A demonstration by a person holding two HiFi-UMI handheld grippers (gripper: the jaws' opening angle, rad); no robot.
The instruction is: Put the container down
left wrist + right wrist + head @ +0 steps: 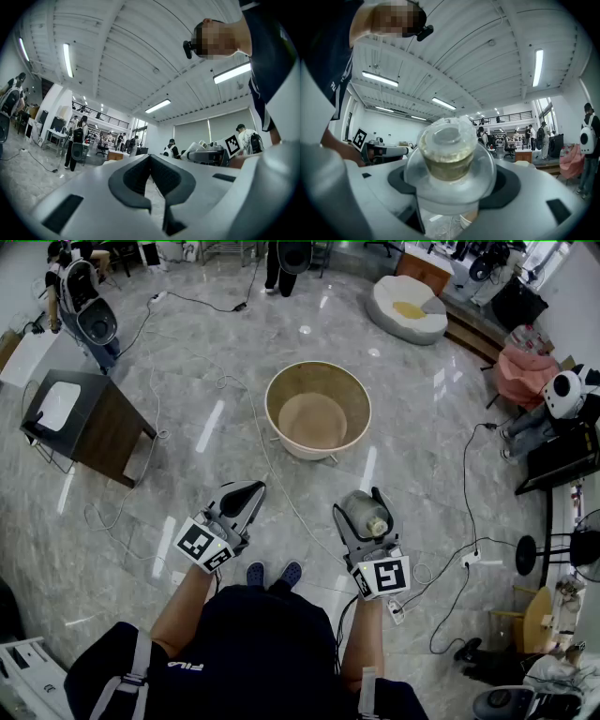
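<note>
You hold the container (368, 516) in your right hand-held gripper (362, 502), at the lower right of centre in the head view, with its jaws spread wide and pressed against the container's sides. In the right gripper view the container (449, 151) is clear plastic and fills the gap between the jaws. Its capped end points away from you and something yellowish shows inside. Your left hand-held gripper (249, 491) sits at the lower left of centre with nothing in it, and in the left gripper view its jaws meet at the tips. Both are over the grey marble floor (187, 381), just beyond your shoes (273, 572). A round tan tub (318, 409) stands on the floor above them in the frame, well apart from the container, and a dark surface (89, 423) stands at the upper left.
</note>
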